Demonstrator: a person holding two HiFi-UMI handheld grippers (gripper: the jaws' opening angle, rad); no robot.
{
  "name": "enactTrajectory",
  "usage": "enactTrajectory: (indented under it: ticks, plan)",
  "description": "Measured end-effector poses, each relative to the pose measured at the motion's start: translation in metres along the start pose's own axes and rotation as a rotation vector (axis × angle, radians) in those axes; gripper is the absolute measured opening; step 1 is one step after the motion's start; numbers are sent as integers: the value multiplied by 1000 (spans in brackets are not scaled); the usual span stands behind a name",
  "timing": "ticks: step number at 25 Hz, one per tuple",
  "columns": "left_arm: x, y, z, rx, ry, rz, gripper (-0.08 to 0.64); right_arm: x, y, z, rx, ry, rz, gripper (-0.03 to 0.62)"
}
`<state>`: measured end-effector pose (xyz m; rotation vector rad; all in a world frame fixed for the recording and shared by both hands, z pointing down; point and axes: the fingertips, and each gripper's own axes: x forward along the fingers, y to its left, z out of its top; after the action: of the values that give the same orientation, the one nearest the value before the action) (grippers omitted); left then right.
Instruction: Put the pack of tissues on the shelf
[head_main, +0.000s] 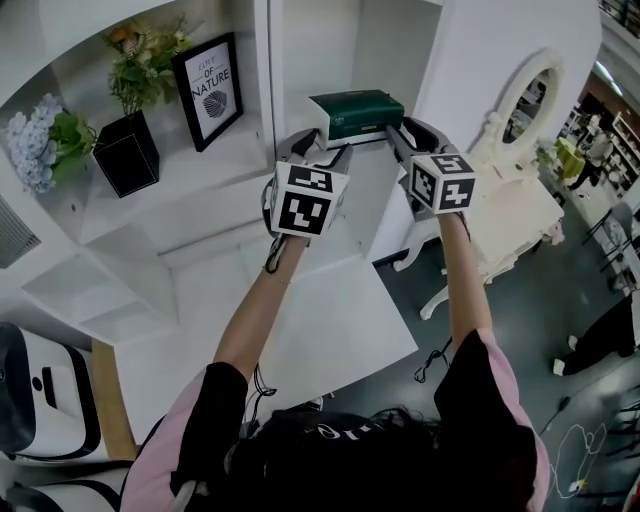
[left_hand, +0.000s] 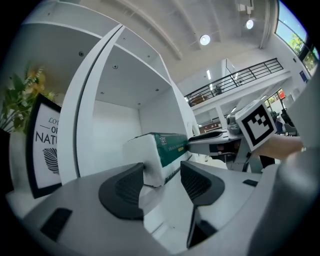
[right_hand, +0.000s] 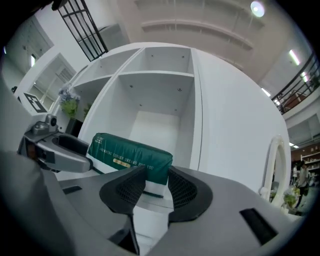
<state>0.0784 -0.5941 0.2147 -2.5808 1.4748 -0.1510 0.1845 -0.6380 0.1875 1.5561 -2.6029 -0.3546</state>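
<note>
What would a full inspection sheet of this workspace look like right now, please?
Surface: white shelf board, bare in front of the pack.
Job's things: green-and-white soft pack of tissues appears to rest flat on that board, between both grippers.
Clutter: black-framed leaf print, black square planter with flowers and pale blue flowers in the neighbouring compartments.
Grippers: left gripper open, the pack's end between its jaws with a gap at one pad; right gripper appears closed on the pack's other end.
Cables: black cable on the grey floor.
Surroundings: white ornate dressing table with oval mirror beside the shelf unit.
</note>
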Motion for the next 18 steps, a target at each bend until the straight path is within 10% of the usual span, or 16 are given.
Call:
enactTrajectory:
  ticks: [18]
  plan:
    - [-13, -4, 1, 23, -3, -53, 234, 54, 19, -11, 66, 145, 12, 78]
